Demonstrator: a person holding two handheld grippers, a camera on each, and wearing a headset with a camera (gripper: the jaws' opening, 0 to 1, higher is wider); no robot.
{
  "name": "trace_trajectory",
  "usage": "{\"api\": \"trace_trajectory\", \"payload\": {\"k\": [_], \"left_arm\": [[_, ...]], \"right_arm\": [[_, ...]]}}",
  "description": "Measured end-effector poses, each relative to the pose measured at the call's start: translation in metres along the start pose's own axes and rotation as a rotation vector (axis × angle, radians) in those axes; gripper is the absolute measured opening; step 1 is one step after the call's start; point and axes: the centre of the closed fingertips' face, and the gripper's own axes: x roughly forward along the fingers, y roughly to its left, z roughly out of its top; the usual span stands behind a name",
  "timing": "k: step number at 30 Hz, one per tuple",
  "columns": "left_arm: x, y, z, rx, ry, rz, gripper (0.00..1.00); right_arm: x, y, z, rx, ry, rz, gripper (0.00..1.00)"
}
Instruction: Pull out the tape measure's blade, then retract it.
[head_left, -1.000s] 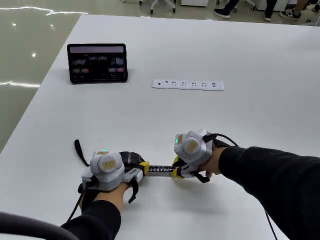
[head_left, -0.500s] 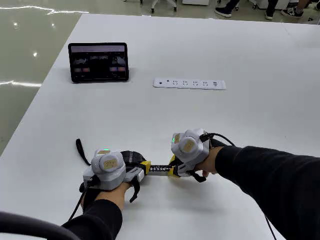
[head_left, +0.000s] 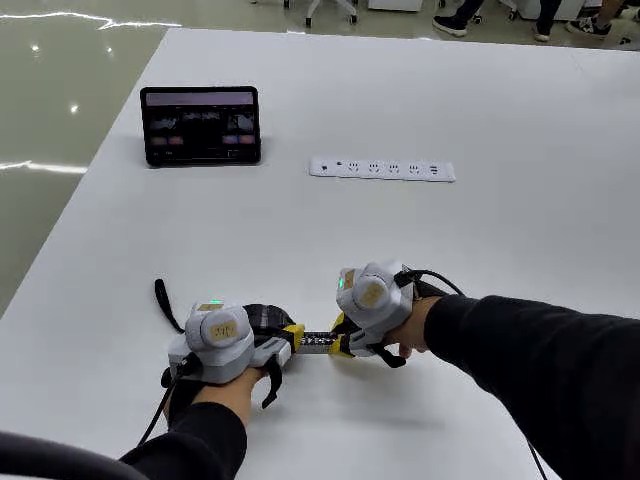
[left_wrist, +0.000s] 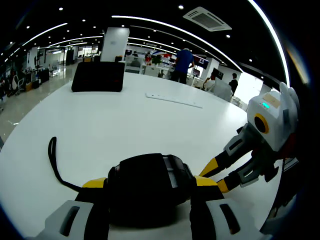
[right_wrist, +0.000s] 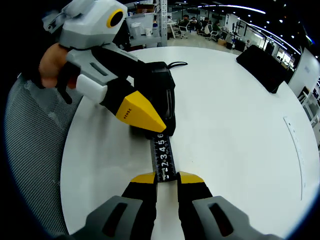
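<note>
Right tool (right_wrist: 166, 177), pinched on the blade (right_wrist: 161, 155) tip, has crept closer to the tape measure case (left_wrist: 147, 190), which the left tool (head_left: 283, 340) clamps down on the surface (head_left: 420, 250); shorter blade showing, retraction looks nearly home

Black tape measure (left_wrist: 147, 187); dark, white-numbered blade (right_wrist: 161, 157); white table (head_left: 400, 110).

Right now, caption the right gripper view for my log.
The right tool pinches the tape blade just outside the black case held by the left tool.
</note>
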Motion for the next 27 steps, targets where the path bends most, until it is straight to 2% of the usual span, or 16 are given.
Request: {"api": "trace_trajectory", "payload": {"k": [16, 27], "left_arm": [[-0.001, 0.0, 0.0, 0.0, 0.0, -0.005, 0.61], [-0.001, -0.001, 0.0, 0.0, 0.001, -0.008, 0.61]], "right_arm": [[0.007, 0.002, 0.011, -0.006, -0.031, 0.003, 0.11], [0.01, 0.003, 0.016, 0.026, -0.054, 0.005, 0.11]]}}
